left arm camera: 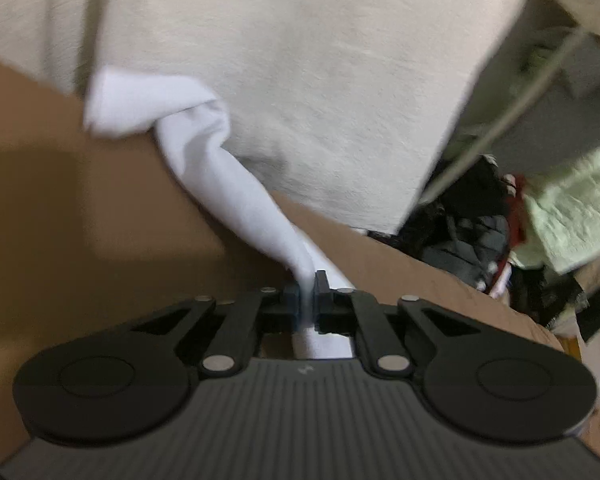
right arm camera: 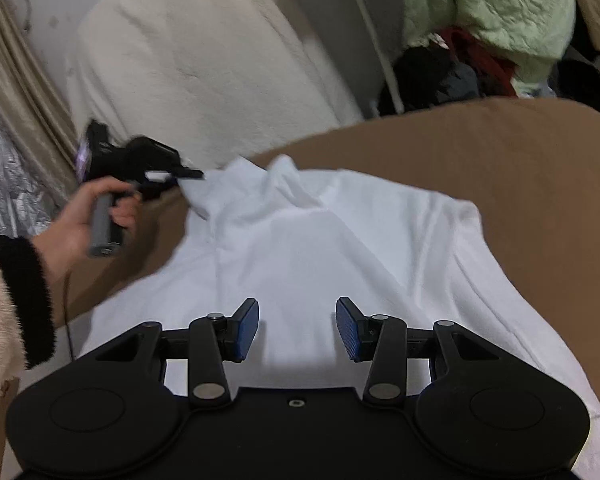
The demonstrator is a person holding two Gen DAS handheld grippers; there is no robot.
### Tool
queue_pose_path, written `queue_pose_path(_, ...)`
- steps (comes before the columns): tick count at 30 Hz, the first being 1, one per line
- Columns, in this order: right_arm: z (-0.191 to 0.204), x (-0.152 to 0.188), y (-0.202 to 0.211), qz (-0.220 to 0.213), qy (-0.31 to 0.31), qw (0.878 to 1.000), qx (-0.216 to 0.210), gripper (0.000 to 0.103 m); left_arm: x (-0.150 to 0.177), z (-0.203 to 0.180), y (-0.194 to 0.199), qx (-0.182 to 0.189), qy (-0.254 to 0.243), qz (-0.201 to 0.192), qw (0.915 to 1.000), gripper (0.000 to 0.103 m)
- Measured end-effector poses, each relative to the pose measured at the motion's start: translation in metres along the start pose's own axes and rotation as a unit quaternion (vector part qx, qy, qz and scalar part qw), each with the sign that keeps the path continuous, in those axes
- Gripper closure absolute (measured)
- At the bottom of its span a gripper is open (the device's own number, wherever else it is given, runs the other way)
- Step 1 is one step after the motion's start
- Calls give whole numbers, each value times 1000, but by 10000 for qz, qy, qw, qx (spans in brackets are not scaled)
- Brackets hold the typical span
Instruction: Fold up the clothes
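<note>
The left gripper (left arm camera: 308, 300) is clamped tight on a twisted rope of white fabric, its pads pinching the cloth with nothing else between them; the right gripper (right arm camera: 297, 328) stands about half open over the cloth, jaws empty, pads not touching anything.

Ahead of and beneath both lies the brown surface (right arm camera: 500, 152), which carries the work. Spread across it, directly under and forward of the right gripper, is the white garment (right arm camera: 320, 248), its body fairly flat but rumpled at the far end. To the right gripper's front left, a corner of that garment is drawn up toward the left gripper, which a hand (right arm camera: 88, 216) in a fuzzy pink sleeve (right arm camera: 0, 312) holds. Beyond the brown surface sit a large cream cushion (right arm camera: 188, 60) and, to the front right, a heap of other clothes (right arm camera: 488, 12), pale green and dark.

What could go wrong: the pinched corner is bunched, not flat, so carrying it across may drag the whole garment along the smooth surface or lay a crooked, lumpy fold. With the right gripper unanchored, nothing pins the body, and the cloth may slide or the thin pinch may slip out mid-fold
</note>
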State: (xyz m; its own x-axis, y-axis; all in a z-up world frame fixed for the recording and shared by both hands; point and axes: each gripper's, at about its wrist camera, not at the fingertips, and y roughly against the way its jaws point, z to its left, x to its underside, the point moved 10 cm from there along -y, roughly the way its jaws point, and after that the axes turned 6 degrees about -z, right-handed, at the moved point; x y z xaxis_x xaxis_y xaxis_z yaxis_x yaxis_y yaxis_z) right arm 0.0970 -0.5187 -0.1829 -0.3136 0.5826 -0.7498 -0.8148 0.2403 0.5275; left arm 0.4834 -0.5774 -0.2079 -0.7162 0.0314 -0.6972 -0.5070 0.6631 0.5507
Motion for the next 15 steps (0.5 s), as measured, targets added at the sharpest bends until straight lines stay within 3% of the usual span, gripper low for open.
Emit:
queue_pose_path(3,-8,1,0,64,-161,9998,113,54,2,-39,42,459,-706,-426,9955,98)
queue_pose_path(5,-9,-1,4,115,-234,9996,99,54,11,-64,85,1045,-972,-625,9878,98)
queue_pose_path(8,-14,-6,14,150,-142,9995,239,54,54,-109,159,1974,-1425,-622,9679,96)
queue_pose_path(10,-21,-7,21,230,-231,9989,344,54,104,-127,195,2094,-2059,-169,9558,81)
queue_pose_path(11,-26,-7,24,289,-319,9983,390,54,132,-131,203,2100,-2303,176,9500,55)
queue_pose_path(12,-30,-6,26,348,-426,9976,415,54,160,-132,210,2112,-2512,526,9431,40)
queue_pose_path(14,-40,-3,31,439,-615,9957,532,54,207,-127,219,1990,-2893,1109,9298,40)
queue_pose_path(15,-45,-1,34,478,-704,9945,606,54,212,-124,222,1963,-2960,1151,9277,40)
